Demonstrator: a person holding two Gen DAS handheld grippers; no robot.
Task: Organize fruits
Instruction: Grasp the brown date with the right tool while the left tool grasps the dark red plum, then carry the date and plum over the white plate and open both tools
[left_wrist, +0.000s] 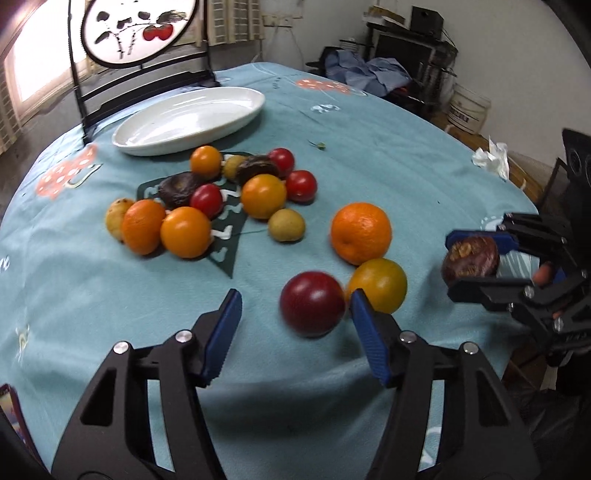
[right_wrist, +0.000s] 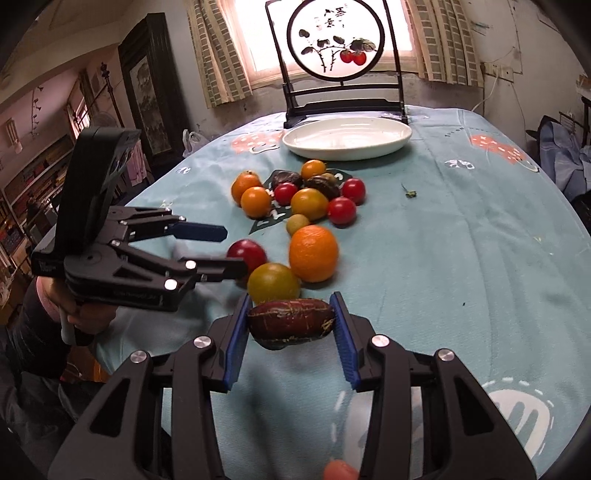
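Observation:
My left gripper is open, its jaws either side of a dark red round fruit on the blue tablecloth; the fruit is nearer the right pad. A yellow-orange fruit and a large orange lie just beyond. My right gripper is shut on a dark brown wrinkled fruit, held above the cloth; it also shows in the left wrist view. A cluster of oranges, red tomatoes and brown fruits lies mid-table. A white oval plate stands behind it.
A black stand with a round painted panel stands behind the plate. A crumpled tissue lies beyond the table's right edge. A small green scrap lies on the cloth. Shelves and clutter surround the table.

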